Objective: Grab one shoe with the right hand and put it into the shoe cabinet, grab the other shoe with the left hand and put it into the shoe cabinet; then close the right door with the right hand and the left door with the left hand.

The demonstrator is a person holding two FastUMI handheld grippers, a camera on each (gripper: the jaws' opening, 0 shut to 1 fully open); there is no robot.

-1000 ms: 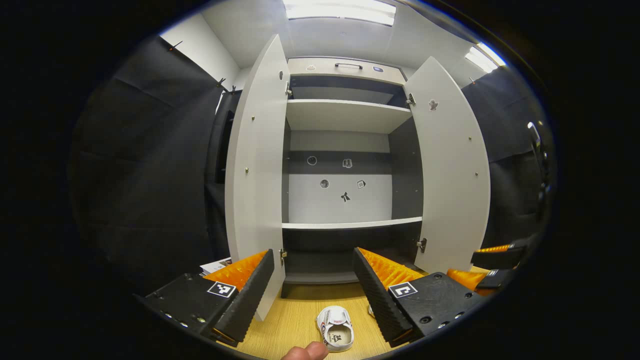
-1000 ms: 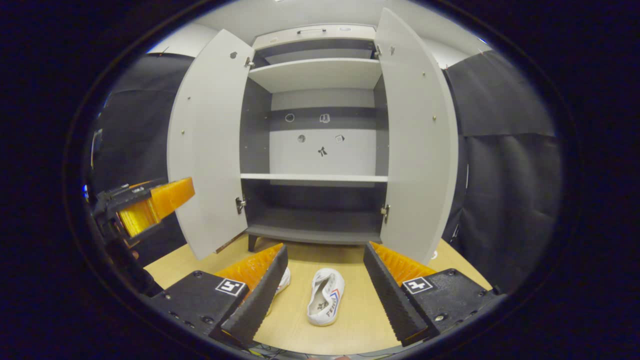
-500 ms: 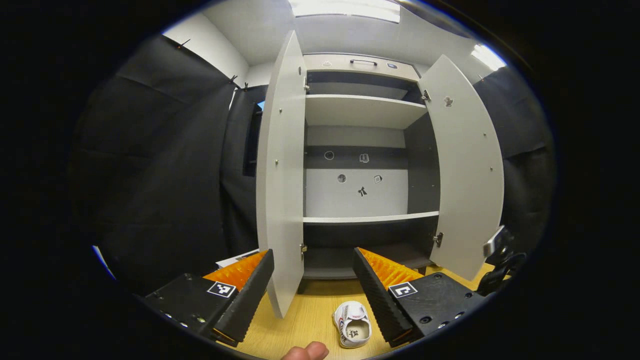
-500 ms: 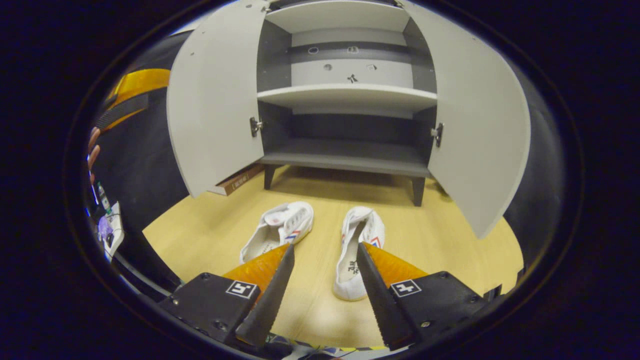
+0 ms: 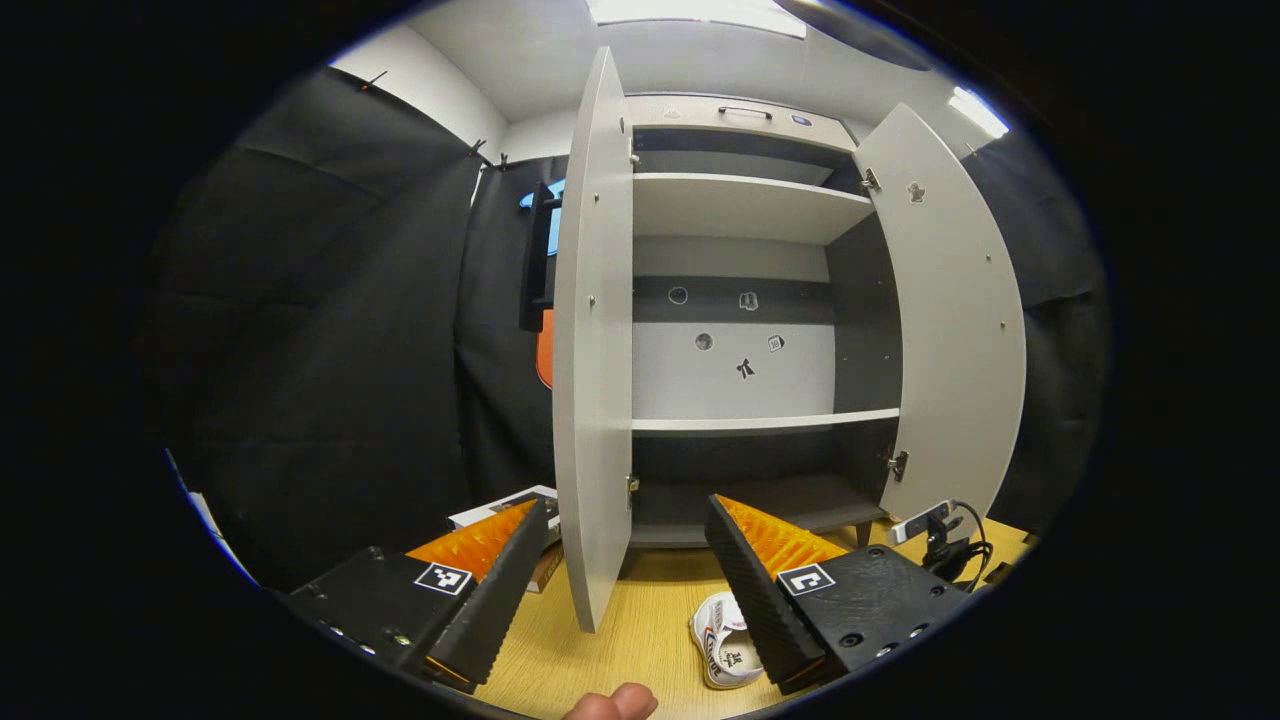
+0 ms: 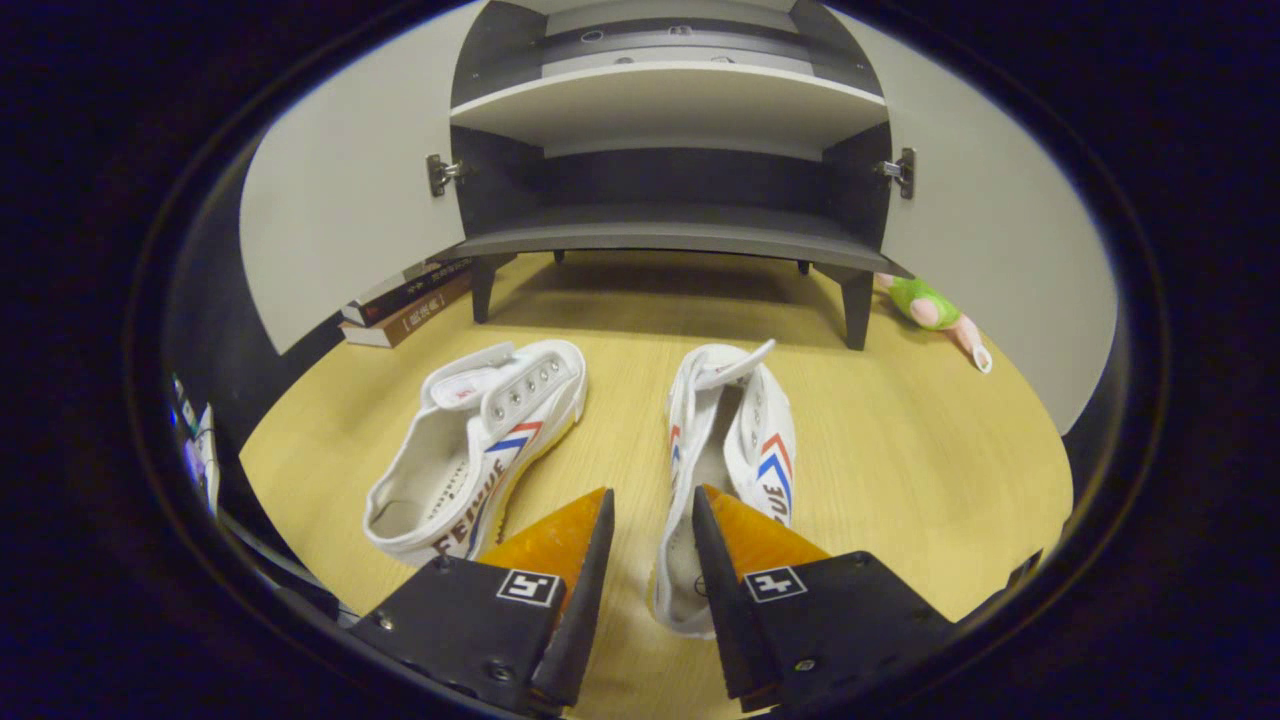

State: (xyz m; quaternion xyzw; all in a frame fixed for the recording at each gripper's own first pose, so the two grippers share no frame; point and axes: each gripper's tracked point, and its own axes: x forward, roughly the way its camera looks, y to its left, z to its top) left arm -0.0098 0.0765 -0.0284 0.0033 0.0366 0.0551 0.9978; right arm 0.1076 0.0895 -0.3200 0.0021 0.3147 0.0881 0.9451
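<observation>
The right hand-held gripper (image 6: 650, 505), fingers narrowly parted, straddles the left wall of a white canvas shoe (image 6: 735, 450) on the wooden floor (image 6: 900, 420); its twin shoe (image 6: 480, 440) lies just left. The left hand-held gripper (image 5: 625, 540) gapes wide before the open grey shoe cabinet (image 5: 740, 300), holding nothing.

Bright ceiling panels (image 5: 700, 10), sharp focus, fisheye bending, cabinet (image 6: 670, 235) shadow below

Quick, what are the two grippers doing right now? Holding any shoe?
Left gripper: open, holding nothing.
Right gripper: partly closed around the side of the right-hand shoe, not yet pressing it.
</observation>
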